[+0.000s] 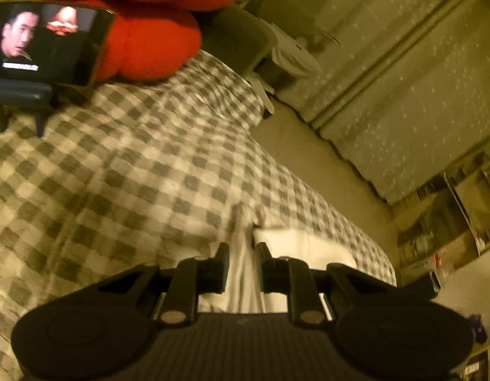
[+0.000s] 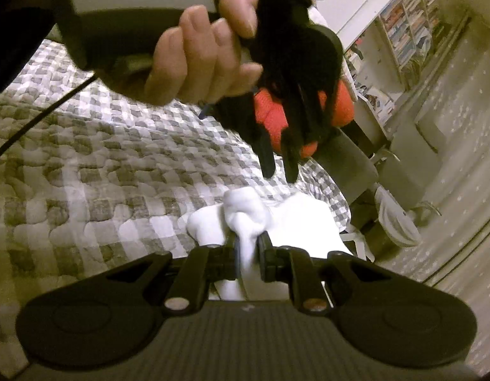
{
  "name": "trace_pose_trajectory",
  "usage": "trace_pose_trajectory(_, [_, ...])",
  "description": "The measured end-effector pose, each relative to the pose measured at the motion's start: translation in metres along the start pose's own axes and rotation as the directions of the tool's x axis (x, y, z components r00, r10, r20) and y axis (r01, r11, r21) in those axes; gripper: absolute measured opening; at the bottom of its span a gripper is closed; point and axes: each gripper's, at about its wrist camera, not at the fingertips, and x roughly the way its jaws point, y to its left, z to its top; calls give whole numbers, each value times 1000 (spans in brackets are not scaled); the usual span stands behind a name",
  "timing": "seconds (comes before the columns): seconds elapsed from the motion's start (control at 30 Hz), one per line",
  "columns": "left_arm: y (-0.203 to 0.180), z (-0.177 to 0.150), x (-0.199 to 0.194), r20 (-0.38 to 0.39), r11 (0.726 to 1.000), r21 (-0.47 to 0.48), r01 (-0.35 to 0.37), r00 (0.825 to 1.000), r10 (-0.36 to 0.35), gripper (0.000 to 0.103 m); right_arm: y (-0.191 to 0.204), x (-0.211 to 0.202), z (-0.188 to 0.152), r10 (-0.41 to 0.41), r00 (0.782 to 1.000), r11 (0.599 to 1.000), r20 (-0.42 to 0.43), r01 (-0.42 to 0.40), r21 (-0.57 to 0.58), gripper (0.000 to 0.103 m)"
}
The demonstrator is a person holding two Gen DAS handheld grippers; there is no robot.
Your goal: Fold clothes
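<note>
White garment (image 2: 245, 212) lying bunched, crumpled on checkered bed quilt (image 2: 102, 158); right claw (image 2: 248, 247) clamping raised fold; left claw (image 1: 241, 254) clamping hanging white strip.

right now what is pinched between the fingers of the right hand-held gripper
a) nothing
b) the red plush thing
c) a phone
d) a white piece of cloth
d, in the right wrist view the right hand-held gripper has its fingers closed on a bunched fold of the white cloth lying on the checkered quilt.
</note>
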Motion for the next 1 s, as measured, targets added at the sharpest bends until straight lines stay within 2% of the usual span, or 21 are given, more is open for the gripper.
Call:
trace_pose_trajectory(0.13, [-4,-4,2,-16,1000,17,3,1000,-3,20,-2,2,1,-9,1000,1000,14,9,9,16])
trace_pose_trajectory(0.27, [-14,-9,4,-22,997,80,12,1000,-10,36,-3,1,2,-32,999,999,41,31,28,15])
trace_pose_trajectory(0.43, [-18,-8,-1,7,993,115,15,1000,-15,33,-1,2,4,-51,997,998,61,48,39,15])
trace_pose_trajectory(0.53, [-22,-10,-2,8,988,155,21,1000,-23,33,1,8,2,-29,999,999,28,28,29,15])
trace_pose_trajectory(0.77, [-46,-24,-5,-4,952,297,71,997,-73,31,1,10,2,-11,1000,999,-3,11,48,22])
trace_pose_trajectory(0.87, [-48,-27,1,-25,944,328,30,999,-23,28,-12,-3,8,31,999,994,13,-32,101,31])
trace_pose_trajectory(0.93, [-43,-24,3,-26,953,304,-1,1000,9,26,-25,-20,12,78,996,984,48,-85,156,32])
trace_pose_trajectory(1.0, [-41,-23,-1,-24,960,282,-2,1000,9,25,-40,-34,12,77,996,979,50,-85,185,32])
